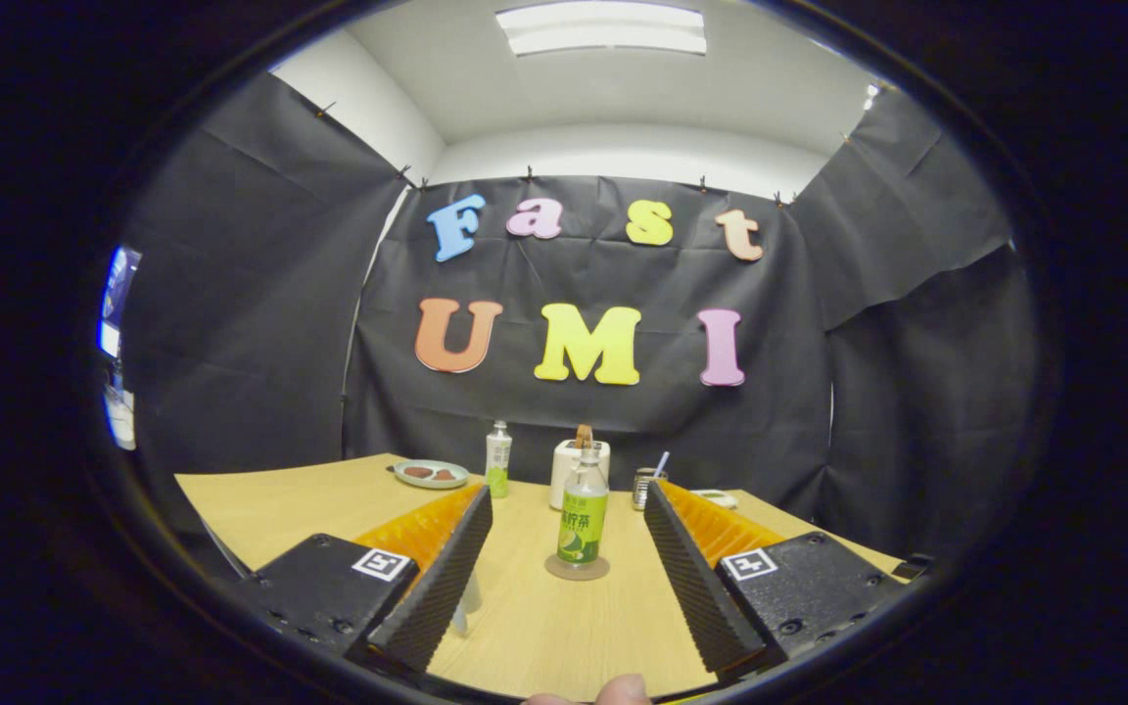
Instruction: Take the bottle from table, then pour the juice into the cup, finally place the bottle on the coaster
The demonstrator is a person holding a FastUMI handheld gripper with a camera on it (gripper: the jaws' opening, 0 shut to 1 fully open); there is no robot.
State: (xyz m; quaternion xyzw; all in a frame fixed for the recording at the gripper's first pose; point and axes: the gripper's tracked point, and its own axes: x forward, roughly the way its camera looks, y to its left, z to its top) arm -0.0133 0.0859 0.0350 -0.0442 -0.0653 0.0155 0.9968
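A clear bottle with a green label [582, 524] stands upright on a round brown coaster [577, 569] on the wooden table [544, 636]. It is just ahead of my fingers and in line with the gap between them. My gripper [567, 493] is open, with nothing between its fingers, and the bottle stands free of both. A pale cup [467, 595] peeks out beside the left finger [446, 568], mostly hidden by it.
Along the table's back stand a second green-labelled bottle [497, 458], a white box-like appliance [579, 470], a can with a straw [644, 487], a plate with brown pieces [430, 474] and a small white item [716, 497]. A person's fingertip [623, 690] shows below the fingers.
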